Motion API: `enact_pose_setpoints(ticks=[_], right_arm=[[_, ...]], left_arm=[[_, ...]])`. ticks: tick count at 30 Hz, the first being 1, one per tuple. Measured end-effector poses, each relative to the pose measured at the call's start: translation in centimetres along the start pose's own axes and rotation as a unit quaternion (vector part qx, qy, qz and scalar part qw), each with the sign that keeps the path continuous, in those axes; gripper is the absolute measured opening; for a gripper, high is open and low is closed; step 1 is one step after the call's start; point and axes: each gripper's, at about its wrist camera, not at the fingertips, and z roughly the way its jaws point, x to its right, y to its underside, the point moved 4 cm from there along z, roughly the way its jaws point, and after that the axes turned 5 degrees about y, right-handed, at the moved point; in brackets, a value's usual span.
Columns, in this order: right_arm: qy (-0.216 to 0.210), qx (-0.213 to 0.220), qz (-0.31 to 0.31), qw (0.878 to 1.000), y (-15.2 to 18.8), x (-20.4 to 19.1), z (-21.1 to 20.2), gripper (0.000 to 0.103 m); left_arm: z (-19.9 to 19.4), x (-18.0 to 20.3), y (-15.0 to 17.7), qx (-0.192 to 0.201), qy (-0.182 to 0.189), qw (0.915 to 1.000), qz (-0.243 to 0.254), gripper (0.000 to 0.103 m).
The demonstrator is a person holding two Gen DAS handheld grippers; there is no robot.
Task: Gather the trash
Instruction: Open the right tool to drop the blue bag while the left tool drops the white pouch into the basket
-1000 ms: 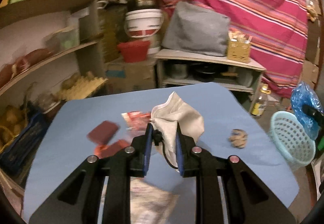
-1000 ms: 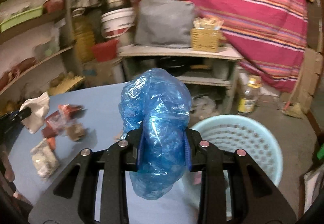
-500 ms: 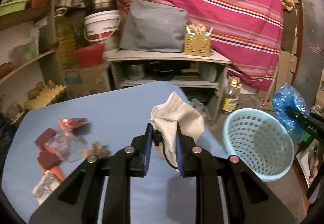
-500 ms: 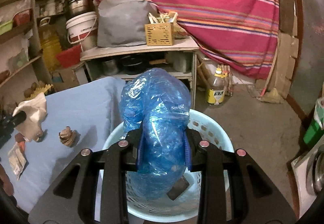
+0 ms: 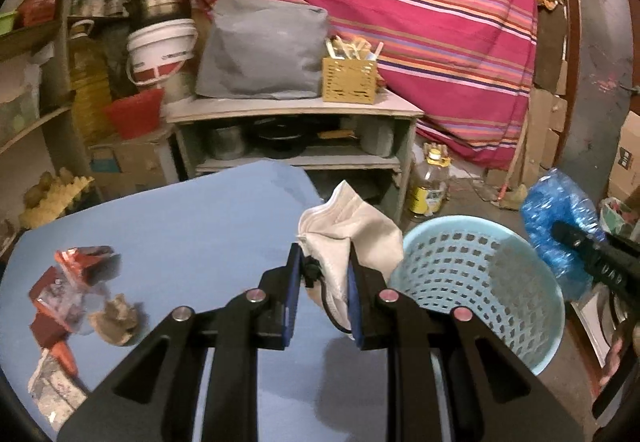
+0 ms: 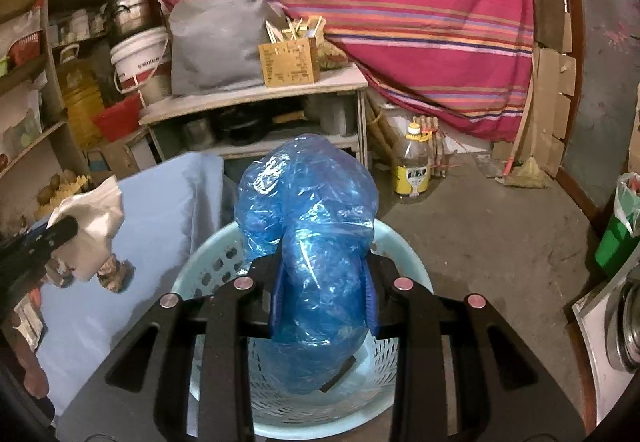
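**Inspector:** Nearest first. The right gripper (image 6: 322, 292) is clamped on a blue plastic bag (image 6: 308, 210), which bulges well beyond the jaws and hangs above the light-blue basket (image 6: 208, 266). The bag's lower end dips inside the rim.

**Assessor:** Risk there?

**Inspector:** The film is light and may cling to a pad on release, or drape over the rim instead of dropping in. A dark flat piece shows beneath the bag — whether it is trash already in the basket, I cannot tell.

**Assessor:** And the left?

**Inspector:** The left gripper (image 5: 322, 292) is clenched on a crumpled white cloth-like item (image 5: 352, 222) with a dark cord looped below it. It sits above the blue table's (image 5: 180, 210) edge, just beside the basket rather than above it. If let go here, it would likely land on the table or the floor; the cord could also snag a finger.

**Assessor:** Further out?

**Inspector:** Red wrappers (image 5: 76, 262) and a brown crumpled scrap (image 5: 116, 318) lie uncollected on the table — the job is, in my judgement, only partly done.
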Motion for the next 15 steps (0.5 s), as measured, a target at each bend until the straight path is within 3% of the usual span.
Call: enact_pose_setpoints(ticks=[4, 15], right_arm=[[0.002, -0.018, -0.004, 1.000, 0.6, 0.0, 1.0, 0.034], [0.007, -0.037, -0.001, 0.999, 1.7, 1.3, 2.8, 0.071]], left_arm=[[1.2, 1.6, -0.1, -0.001, 0.012, 0.9999, 0.006, 0.022], [3.4, 3.9, 0.5, -0.018, 0.035, 0.9992, 0.010, 0.022]])
